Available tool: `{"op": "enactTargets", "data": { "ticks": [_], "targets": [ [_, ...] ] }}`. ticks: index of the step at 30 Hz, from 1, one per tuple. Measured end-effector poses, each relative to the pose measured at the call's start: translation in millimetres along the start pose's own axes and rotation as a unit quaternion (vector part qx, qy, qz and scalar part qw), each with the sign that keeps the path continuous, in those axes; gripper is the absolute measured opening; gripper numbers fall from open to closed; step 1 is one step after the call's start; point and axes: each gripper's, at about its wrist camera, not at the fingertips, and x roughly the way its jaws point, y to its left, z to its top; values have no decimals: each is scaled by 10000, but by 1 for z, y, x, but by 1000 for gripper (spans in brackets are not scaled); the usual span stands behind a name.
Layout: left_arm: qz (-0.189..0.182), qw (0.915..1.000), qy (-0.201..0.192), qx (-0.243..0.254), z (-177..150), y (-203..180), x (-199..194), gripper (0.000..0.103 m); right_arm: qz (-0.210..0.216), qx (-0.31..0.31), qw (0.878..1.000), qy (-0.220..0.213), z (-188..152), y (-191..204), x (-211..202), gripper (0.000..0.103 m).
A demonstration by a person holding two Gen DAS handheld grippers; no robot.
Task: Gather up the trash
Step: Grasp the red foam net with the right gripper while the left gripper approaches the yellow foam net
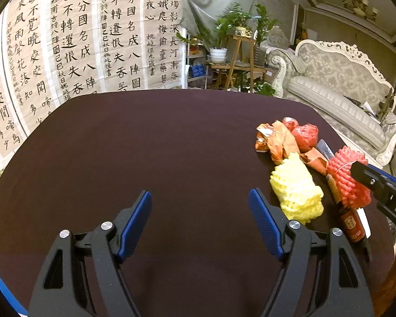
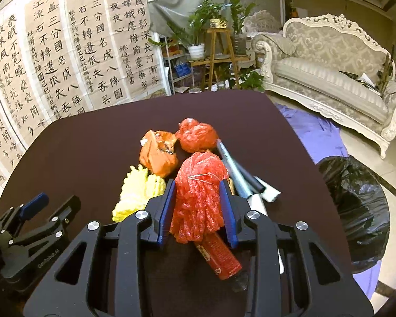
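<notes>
Trash lies in a small heap on the right part of the dark surface, and we go through it from the big things to the small ones. Beside the surface, on the floor to the right, a black bag stands; we judge it is where the trash should go. In the heap we see the red foam net, the yellow foam net just left of it, an orange wrapper and a red plastic ball behind them, a red tube under the red net, and some grey and white tubes on the right.

Our right gripper has its jaws clamped on the red foam net, one pad on each side, and the foam looks pressed in. Our left gripper has its jaws wide apart over bare surface, with nothing between them.

The step in hand, we think, is to lift this net. To do it well we should keep the squeeze steady, because foam is soft and can slip. We should rise straight up first, so the red tube below does not roll away, and only then go toward the bag.
</notes>
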Motion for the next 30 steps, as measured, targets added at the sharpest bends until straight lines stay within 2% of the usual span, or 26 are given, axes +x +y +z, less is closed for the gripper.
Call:
{"op": "enactTargets", "data": {
  "ticks": [10,19,30],
  "targets": [
    [-127,9997,-45,179,2,-26,-2,74,-2,190,9998,-109,-1,-25,-9,32],
    [-120,9998,14,179,1,-29,2,74,101,134,9994,-287,9,-22,-18,32],
    [-397,9990,-2,192,6,-38,1,74,-330,187,9988,-311,14,-40,-16,32]
  ]
}}
